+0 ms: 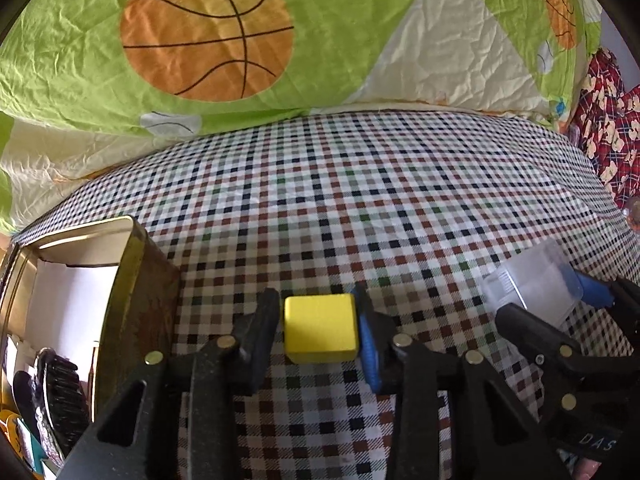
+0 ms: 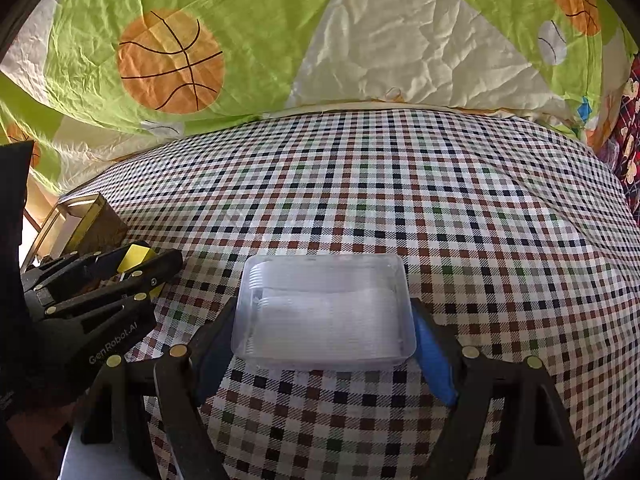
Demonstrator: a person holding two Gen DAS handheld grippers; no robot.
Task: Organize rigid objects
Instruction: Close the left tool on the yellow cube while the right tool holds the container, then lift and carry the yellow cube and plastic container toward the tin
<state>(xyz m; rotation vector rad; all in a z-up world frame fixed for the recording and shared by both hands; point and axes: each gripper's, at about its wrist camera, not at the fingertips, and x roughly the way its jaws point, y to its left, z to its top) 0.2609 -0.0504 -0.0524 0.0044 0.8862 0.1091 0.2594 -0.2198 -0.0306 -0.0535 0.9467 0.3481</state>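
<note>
Checked bedsheet (image 1: 360,200) spreads under a green basketball quilt (image 1: 200,40), with an open tin box (image 1: 136,264) at the near left already holding a few things. Little looks sorted yet: the left gripper (image 1: 320,332) has its jaws narrowed onto the yellow block (image 1: 320,328). The right gripper (image 2: 324,332) clasps the clear plastic case (image 2: 326,312) wide, to the block's right.

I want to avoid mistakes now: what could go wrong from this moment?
The yellow block sits between the left gripper fingers near their tips, so it may slip when lifted. The clear plastic box, held by the right gripper, looks thin and might flex or pop out. The two grippers are close together and could collide.
</note>
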